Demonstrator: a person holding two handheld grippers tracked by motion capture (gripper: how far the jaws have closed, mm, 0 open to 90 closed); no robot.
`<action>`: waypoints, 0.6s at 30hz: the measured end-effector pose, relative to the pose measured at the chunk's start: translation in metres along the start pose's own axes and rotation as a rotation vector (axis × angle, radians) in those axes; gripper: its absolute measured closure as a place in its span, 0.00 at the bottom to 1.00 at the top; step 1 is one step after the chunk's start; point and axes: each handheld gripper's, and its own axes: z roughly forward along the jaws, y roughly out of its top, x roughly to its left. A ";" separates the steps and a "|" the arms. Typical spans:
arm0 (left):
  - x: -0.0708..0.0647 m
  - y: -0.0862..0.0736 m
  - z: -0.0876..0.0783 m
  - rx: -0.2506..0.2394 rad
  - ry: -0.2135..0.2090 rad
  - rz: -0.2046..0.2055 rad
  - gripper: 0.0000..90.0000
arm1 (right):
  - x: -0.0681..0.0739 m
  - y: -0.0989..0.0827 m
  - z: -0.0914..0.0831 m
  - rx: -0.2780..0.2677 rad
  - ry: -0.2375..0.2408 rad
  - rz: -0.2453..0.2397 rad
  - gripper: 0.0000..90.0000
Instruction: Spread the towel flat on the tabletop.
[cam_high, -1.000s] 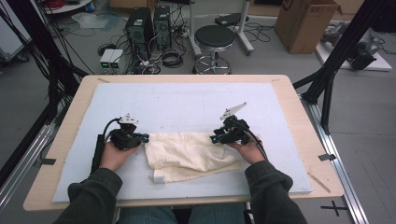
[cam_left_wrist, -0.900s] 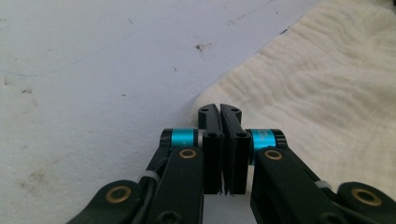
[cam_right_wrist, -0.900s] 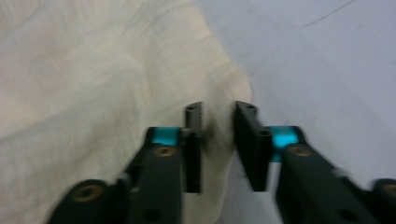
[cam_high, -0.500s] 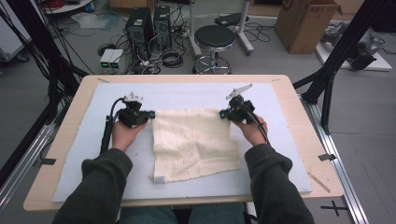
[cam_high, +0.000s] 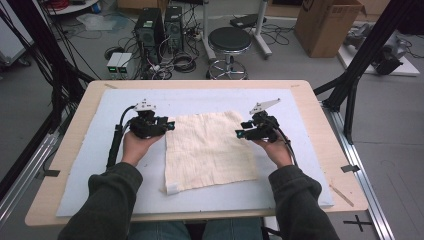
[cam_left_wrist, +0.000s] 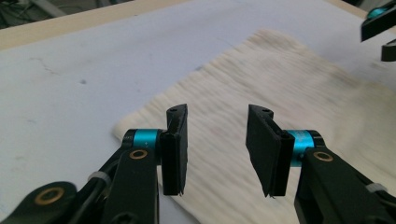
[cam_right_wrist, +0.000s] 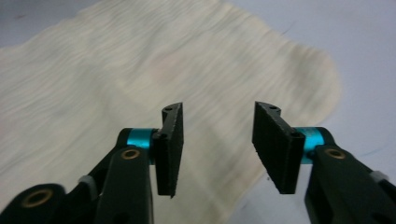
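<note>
High view: cloth (cam_high: 207, 150) lies flat, wide bare mat (cam_high: 90, 165) around its edges.

Your bench (cam_high: 320, 107): wood top, pale blue mat (cam_high: 100, 165) covering most; cream cloth (cam_high: 207, 150) spread flat at mat centre.

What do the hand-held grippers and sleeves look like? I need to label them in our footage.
Each hand-held gripper, left and right, is black with flat ribbed jaw pads, teal collars and brass rivets. A grey three-cornered plate tops each, and a black cable trails back. The sleeves are dark.
</note>
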 end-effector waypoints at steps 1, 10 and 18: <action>-0.004 -0.004 -0.005 0.001 -0.010 0.006 0.63 | 0.008 -0.004 -0.006 0.005 0.051 -0.013 0.57; -0.044 -0.046 -0.044 0.013 -0.135 0.096 0.57 | 0.049 -0.047 -0.030 -0.049 0.083 -0.093 0.54; -0.067 -0.077 -0.053 0.106 -0.250 0.158 0.59 | 0.071 -0.079 -0.029 -0.022 0.130 -0.130 0.52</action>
